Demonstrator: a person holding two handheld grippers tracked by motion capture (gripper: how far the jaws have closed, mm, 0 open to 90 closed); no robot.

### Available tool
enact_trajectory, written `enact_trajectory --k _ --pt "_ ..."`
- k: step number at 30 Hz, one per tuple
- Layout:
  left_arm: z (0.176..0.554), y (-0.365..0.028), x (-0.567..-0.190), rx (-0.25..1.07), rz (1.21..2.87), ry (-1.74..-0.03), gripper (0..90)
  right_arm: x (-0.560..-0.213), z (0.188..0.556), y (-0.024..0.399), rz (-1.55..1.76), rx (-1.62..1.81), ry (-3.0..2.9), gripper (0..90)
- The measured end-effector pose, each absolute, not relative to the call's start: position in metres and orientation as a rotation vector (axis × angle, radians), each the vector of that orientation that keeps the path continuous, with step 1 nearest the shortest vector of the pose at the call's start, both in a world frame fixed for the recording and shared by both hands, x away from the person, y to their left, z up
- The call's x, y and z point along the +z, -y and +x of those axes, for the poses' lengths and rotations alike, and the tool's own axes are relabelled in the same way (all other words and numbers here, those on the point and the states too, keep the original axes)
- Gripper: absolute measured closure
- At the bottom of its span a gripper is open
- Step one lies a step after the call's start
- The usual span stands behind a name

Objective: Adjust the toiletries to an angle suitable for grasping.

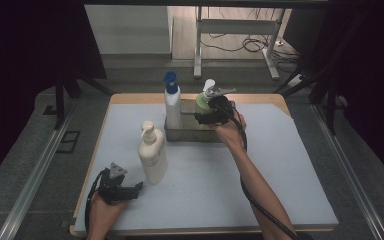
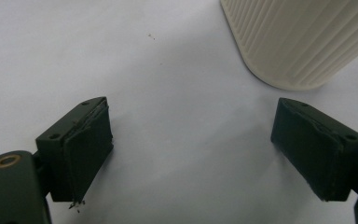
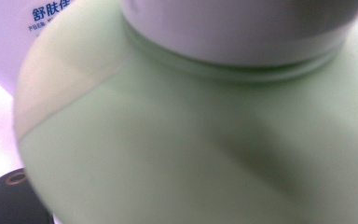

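A pale green pump bottle (image 1: 202,103) stands in a shallow clear tray (image 1: 190,134) at the back middle of the table. My right gripper (image 1: 204,118) is closed on the bottle's body from the right side. In the right gripper view the green bottle (image 3: 191,149) and its white collar (image 3: 233,28) loom very close, and a corner of one jaw shows at the bottom left. My left gripper (image 1: 138,188) rests near the front left edge, open, with nothing between its jaws (image 2: 191,154). A cream ribbed pump bottle (image 1: 152,155) (image 2: 298,42) stands just beyond it.
A white bottle with a blue pump (image 1: 172,104) stands at the tray's left end, beside the green one; its blue-lettered label (image 3: 14,37) shows behind the green bottle. A white mat (image 1: 280,165) covers the wooden table. Dark curtains hang on both sides.
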State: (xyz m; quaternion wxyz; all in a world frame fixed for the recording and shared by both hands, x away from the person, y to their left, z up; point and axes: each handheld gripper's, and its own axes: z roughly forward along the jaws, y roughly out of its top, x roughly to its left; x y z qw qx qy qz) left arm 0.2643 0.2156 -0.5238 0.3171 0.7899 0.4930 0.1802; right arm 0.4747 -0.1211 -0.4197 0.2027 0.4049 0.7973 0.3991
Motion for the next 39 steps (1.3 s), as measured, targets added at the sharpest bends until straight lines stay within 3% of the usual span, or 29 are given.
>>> enact_trajectory --k 27,39 --pt "0.264 -0.216 -0.524 0.475 2.080 -1.298 12.3 -0.416 0.461 0.134 1.131 1.063 -2.222 9.0" --pt "0.264 -0.216 -0.524 0.476 2.080 -1.298 12.3 -0.409 0.442 0.155 1.112 1.112 -2.215 13.3"
